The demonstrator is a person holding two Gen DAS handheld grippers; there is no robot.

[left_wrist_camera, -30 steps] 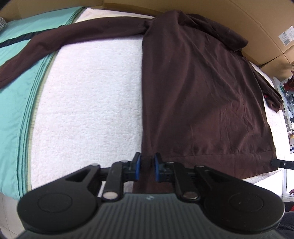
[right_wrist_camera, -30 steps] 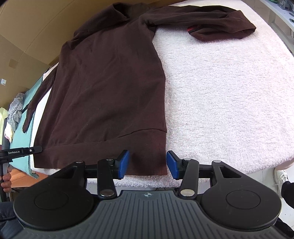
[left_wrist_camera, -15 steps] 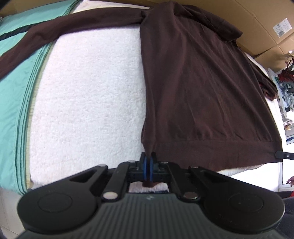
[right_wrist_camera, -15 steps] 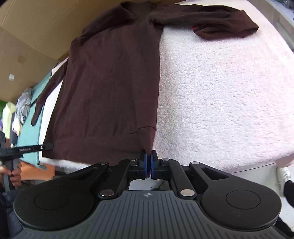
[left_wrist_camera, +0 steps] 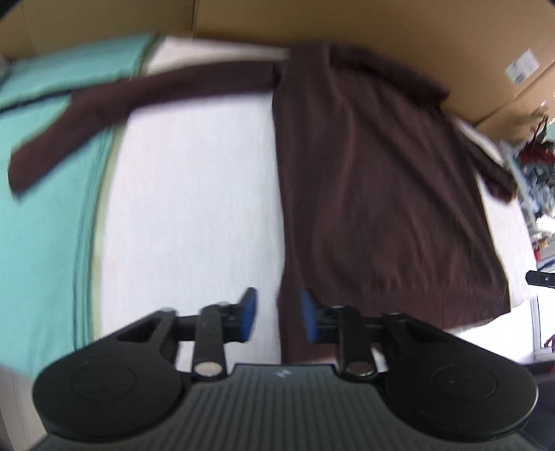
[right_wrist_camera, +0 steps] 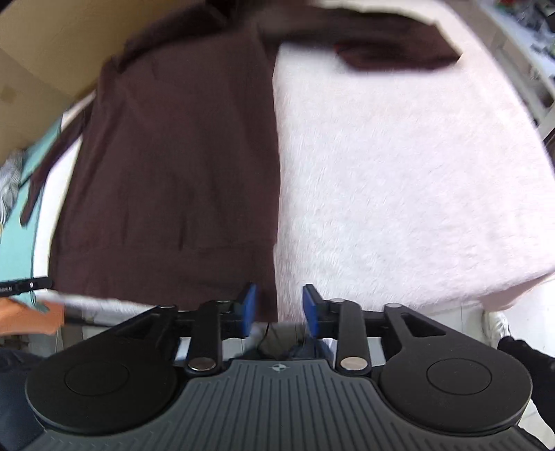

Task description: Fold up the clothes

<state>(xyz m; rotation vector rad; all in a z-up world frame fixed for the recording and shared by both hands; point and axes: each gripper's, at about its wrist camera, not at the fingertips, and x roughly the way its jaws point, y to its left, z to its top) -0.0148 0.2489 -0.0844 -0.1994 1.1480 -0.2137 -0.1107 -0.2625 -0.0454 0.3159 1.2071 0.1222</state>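
A dark brown long-sleeved top lies flat on a white fleecy surface, sleeves spread out; it also shows in the right wrist view. My left gripper is open at the top's near left hem corner, with the hem edge between its blue pads. My right gripper is open at the near right hem corner, with the hem edge just ahead of its pads. Both views are blurred by motion.
A teal cloth covers the surface at the left, under one sleeve. Cardboard boxes stand behind. Cluttered shelves are at the right. The pink-white blanket's near edge drops off toward the floor.
Both grippers were shut on the hem corners half a second ago and have opened, releasing the top. The garment has shifted toward the near edge and lies flatter.
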